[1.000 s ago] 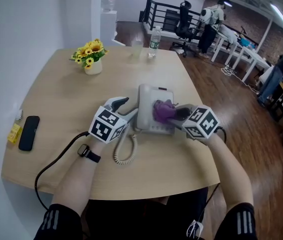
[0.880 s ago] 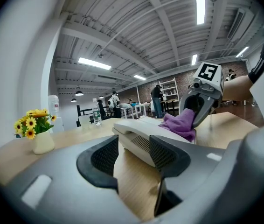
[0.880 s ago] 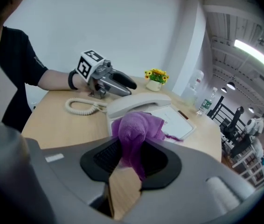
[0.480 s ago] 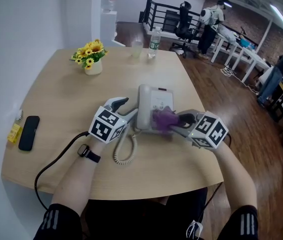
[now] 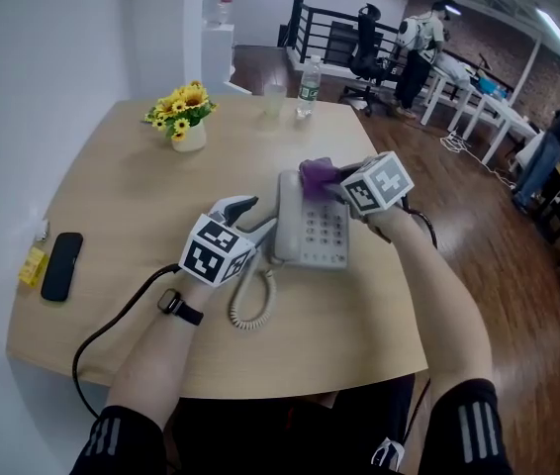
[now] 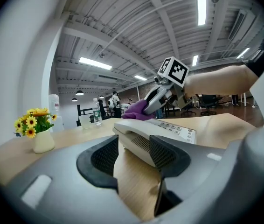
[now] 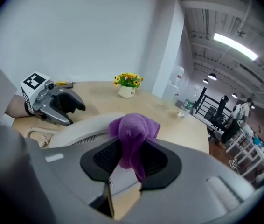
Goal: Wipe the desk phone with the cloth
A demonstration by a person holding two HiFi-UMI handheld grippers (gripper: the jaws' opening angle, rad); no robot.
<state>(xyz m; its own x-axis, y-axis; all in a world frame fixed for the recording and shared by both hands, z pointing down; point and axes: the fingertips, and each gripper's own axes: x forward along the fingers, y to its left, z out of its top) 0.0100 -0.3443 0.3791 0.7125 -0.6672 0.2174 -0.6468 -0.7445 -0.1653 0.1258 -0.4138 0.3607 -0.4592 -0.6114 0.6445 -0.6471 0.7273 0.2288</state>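
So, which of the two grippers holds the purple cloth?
The right gripper, shut on the purple cloth at the white desk phone's far end; the left gripper's jaws stand open.

cloth [image 5: 317,175]: plain purple
desk phone [image 5: 315,234]: off-white, grey keys
cubes on my left gripper [image 5: 257,216] and right gripper [image 5: 327,184]: black-and-white square markers
table [image 5: 122,196]: pale wood grain
flowers [image 5: 181,100]: yellow
vase [image 5: 189,136]: white
mobile [image 5: 60,264]: black
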